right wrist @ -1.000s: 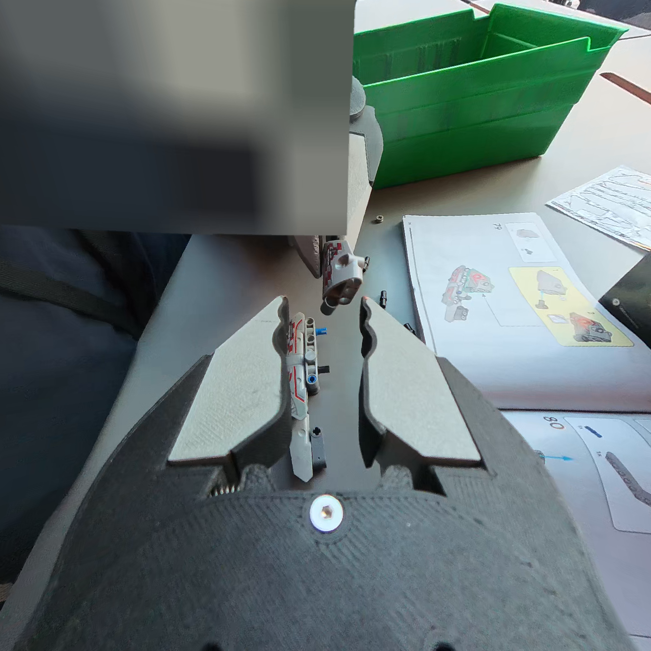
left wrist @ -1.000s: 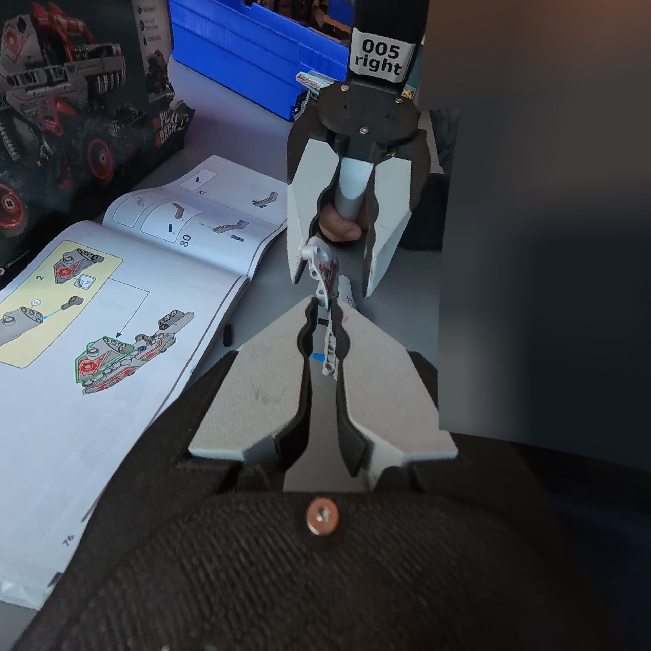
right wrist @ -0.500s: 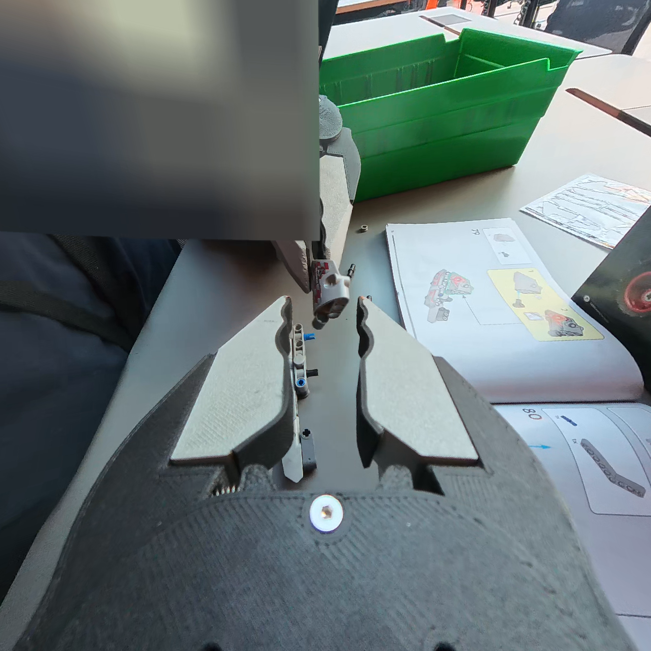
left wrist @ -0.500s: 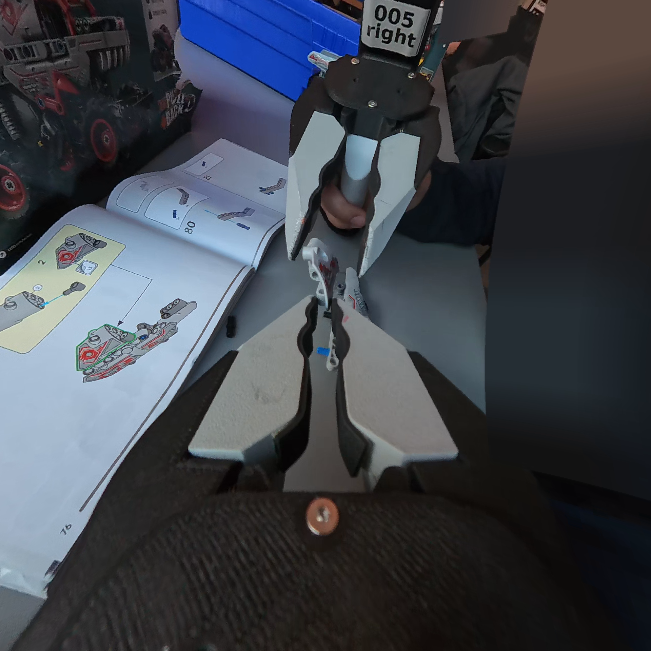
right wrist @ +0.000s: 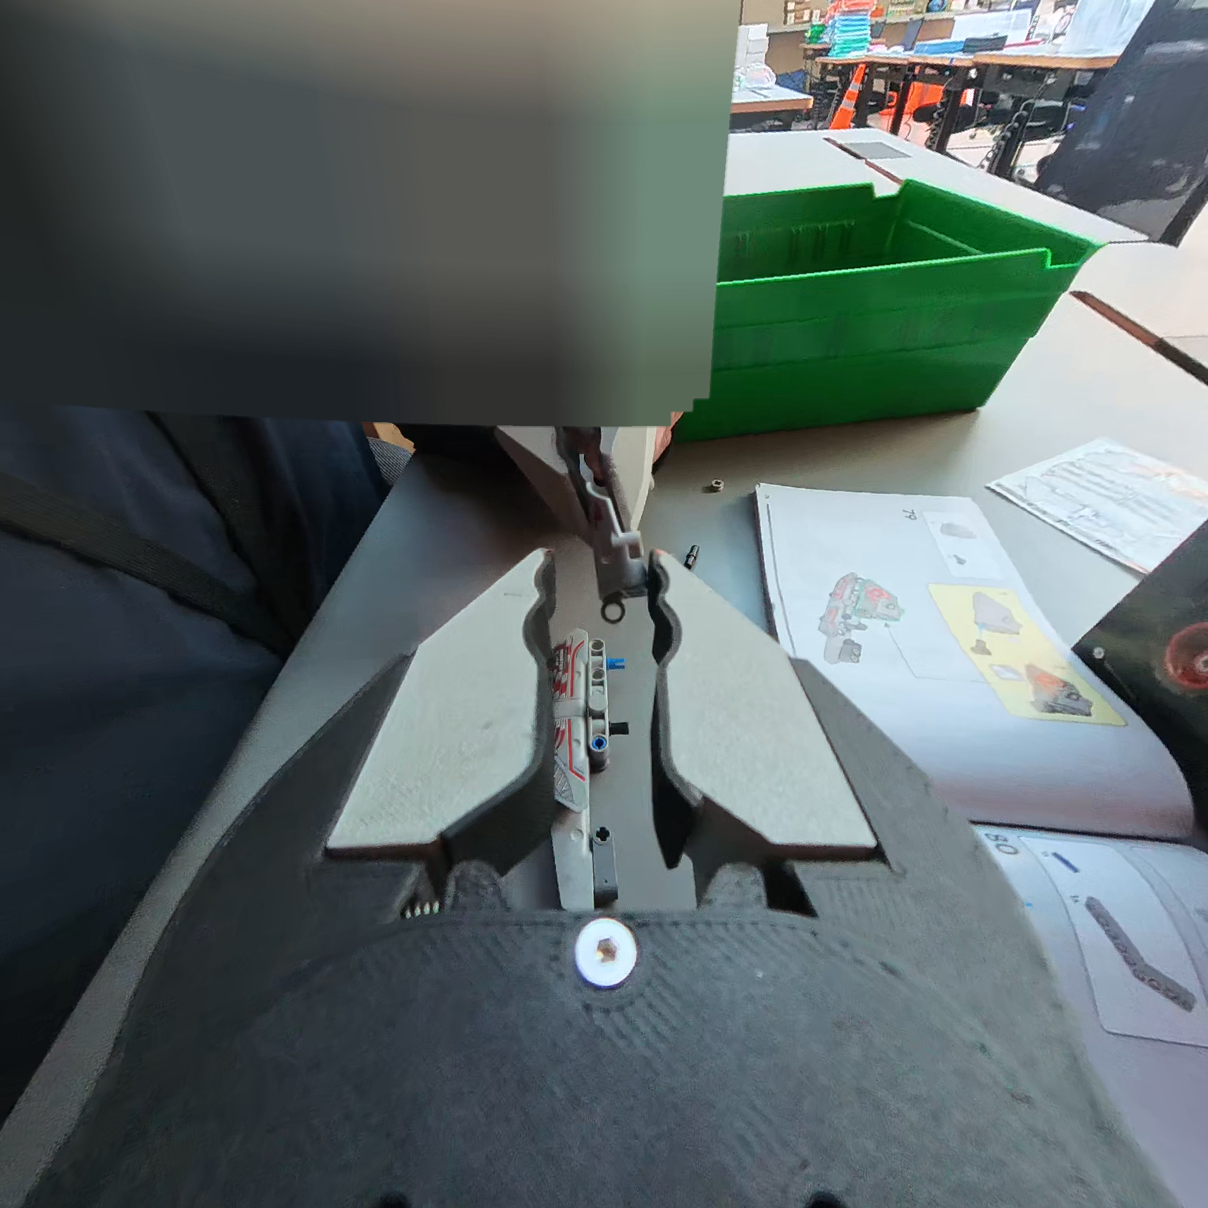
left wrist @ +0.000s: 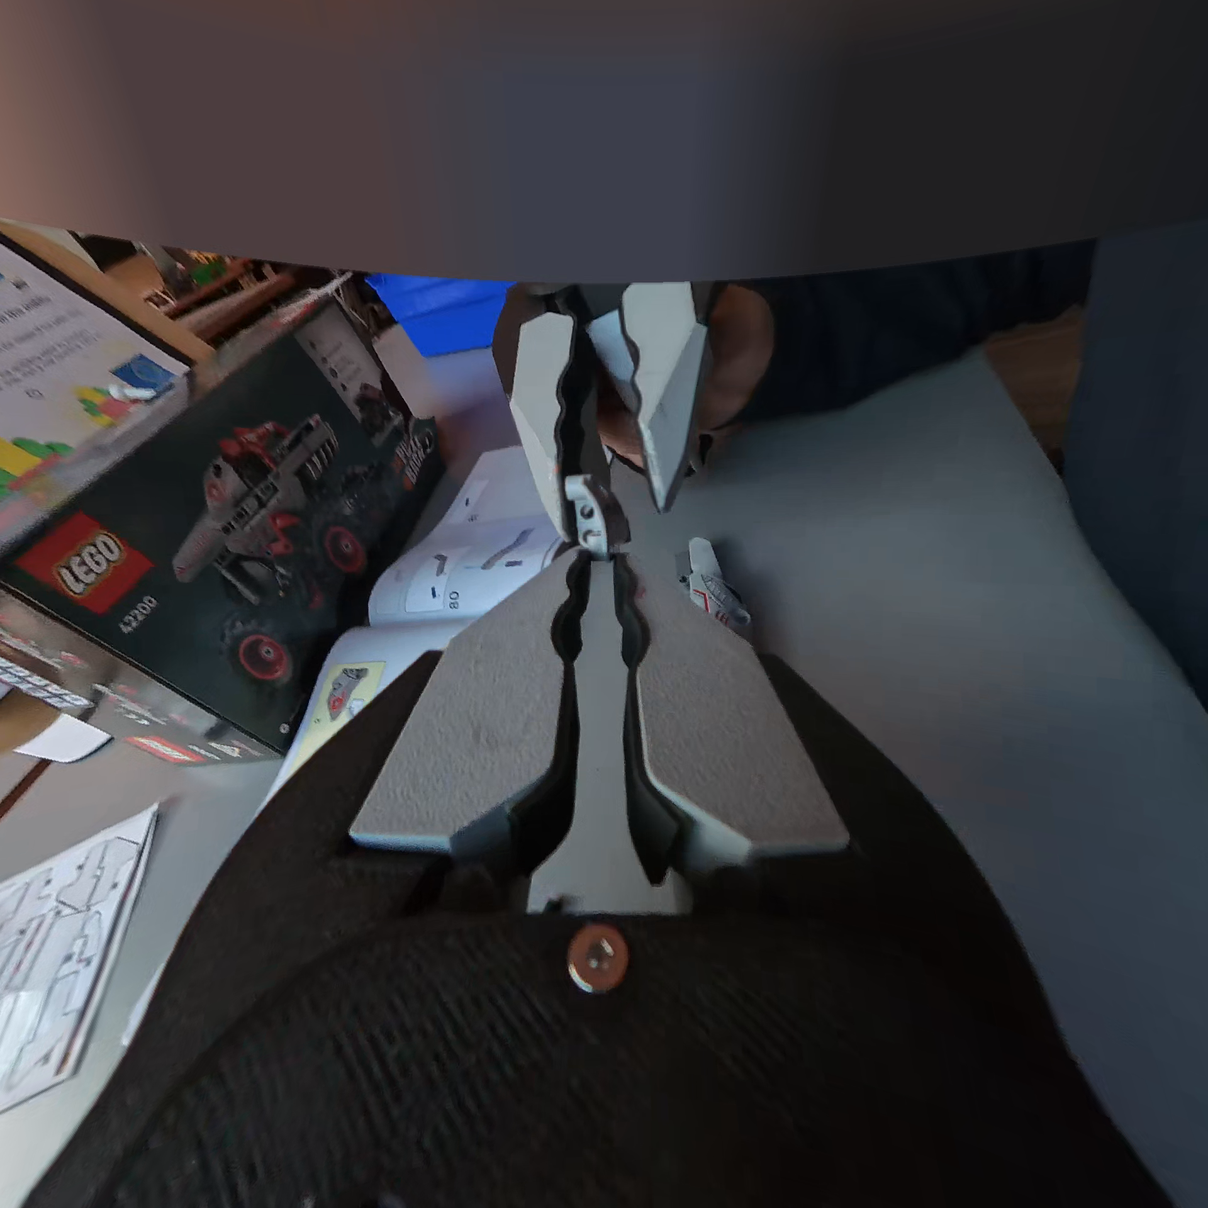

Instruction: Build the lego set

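My left gripper [left wrist: 598, 562] pinches a small grey Lego piece [left wrist: 591, 520] at its very fingertips, the fingers drawn close with only a narrow gap behind the tips. The piece stands up out of the tips, and in the left wrist view it touches the inner face of one finger of my right gripper [left wrist: 611, 506], which points down toward it from the far side. In the right wrist view that gripper [right wrist: 598, 569] is spread wide and holds nothing; the held piece [right wrist: 614, 555] hangs just beside its right fingertip. On the grey table [right wrist: 1078, 405] between those spread fingers lies a longer grey subassembly [right wrist: 582, 725] with red markings and blue pins, flat and apart from both grippers. The open instruction booklet [right wrist: 915, 627] lies to the right of it, a green bin [right wrist: 882, 327] behind, and the Lego box [left wrist: 216, 523] stands beside the booklet.
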